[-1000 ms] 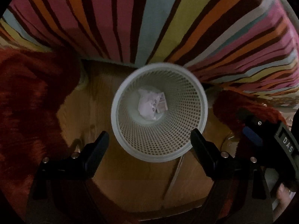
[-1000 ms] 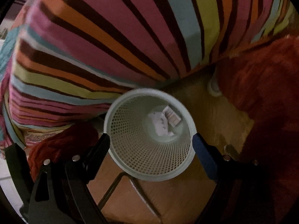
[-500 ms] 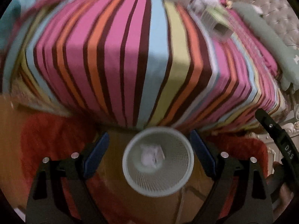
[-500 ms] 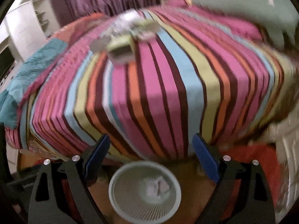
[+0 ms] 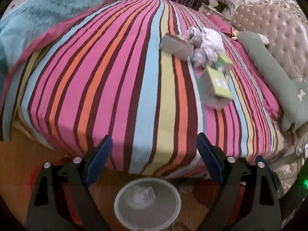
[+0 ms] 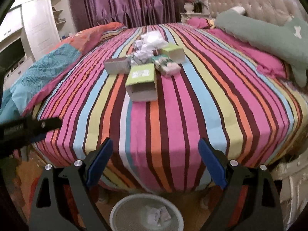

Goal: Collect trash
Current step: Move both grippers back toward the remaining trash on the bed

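A white mesh wastebasket (image 5: 123, 211) (image 6: 119, 211) stands on the wooden floor at the foot of a striped bed (image 5: 134, 86) (image 6: 192, 105), with crumpled paper (image 5: 143, 193) (image 6: 156, 214) inside it. On the bed lies a heap of trash: a green-topped open box (image 6: 141, 84) (image 5: 219, 83), a grey box (image 6: 117, 65) (image 5: 176, 45), another green box (image 6: 173, 53) and crumpled white papers (image 6: 152, 39) (image 5: 207, 45). My left gripper (image 5: 154, 154) and right gripper (image 6: 155, 157) are both open and empty, raised above the basket and facing the bed.
A teal and orange quilt (image 6: 48, 67) (image 5: 48, 15) lies on the bed's left side, a green pillow (image 6: 269, 36) (image 5: 273, 80) on its right by the tufted headboard (image 5: 279, 28). White cabinets (image 6: 38, 28) and purple curtains (image 6: 125, 2) stand behind. The left gripper's body (image 6: 25, 129) shows at the right view's left edge.
Both grippers rose from just over the basket and tilted up, so the bed top and its trash came into view. The basket slid to the bottom edge. Both stayed open.
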A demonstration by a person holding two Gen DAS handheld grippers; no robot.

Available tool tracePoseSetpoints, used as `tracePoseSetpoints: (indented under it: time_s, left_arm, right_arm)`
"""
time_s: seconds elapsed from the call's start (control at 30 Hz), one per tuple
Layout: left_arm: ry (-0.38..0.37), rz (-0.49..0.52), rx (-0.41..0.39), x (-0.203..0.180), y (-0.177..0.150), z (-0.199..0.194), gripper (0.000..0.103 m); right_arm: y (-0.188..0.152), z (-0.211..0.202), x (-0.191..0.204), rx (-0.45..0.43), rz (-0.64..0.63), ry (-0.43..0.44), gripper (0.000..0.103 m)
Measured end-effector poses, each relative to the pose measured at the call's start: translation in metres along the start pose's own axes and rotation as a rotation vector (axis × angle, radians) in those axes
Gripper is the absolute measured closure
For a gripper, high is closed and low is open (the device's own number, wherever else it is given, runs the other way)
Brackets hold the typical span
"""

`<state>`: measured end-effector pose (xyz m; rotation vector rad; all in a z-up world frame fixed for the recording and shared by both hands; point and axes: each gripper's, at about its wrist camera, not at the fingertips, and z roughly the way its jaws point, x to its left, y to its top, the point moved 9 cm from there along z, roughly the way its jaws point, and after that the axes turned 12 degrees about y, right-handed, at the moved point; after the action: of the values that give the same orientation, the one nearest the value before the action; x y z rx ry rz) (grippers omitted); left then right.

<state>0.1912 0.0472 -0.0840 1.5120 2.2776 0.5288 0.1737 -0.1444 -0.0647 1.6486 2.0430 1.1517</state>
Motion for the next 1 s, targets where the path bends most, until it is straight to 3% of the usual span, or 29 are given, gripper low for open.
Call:
tracePoseSetpoints:
  time_s: [0.1, 0.3, 0.5, 0.67, 1.0]
  left_arm:
    - [0.012, 0.01, -0.047, -0.011, 0.031, 0.002, 0.017]
    - [0.011, 0.133, -0.139, -0.031, 0.067, 0.01, 0.017]
    - [0.012, 0.116, -0.114, -0.035, 0.095, 0.034, 0.017]
    - [-0.056, 0.072, -0.062, -0.052, 0.114, 0.053, 0.017]
    - [-0.015, -0.098, 0.03, -0.078, 0.177, 0.096, 0.017]
  right_arm:
    - [0.009, 0.008, 0.002, 0.002, -0.026, 0.005, 0.018]
    - [0.026, 0.024, 0.002, 0.009, -0.057, -0.003, 0.018]
    - [0.039, 0.044, -0.001, 0.025, -0.054, 0.0, 0.018]
    - [0.044, 0.057, -0.002, 0.033, -0.069, -0.007, 0.018]
    - [0.049, 0.072, -0.008, 0.042, -0.101, -0.023, 0.018]
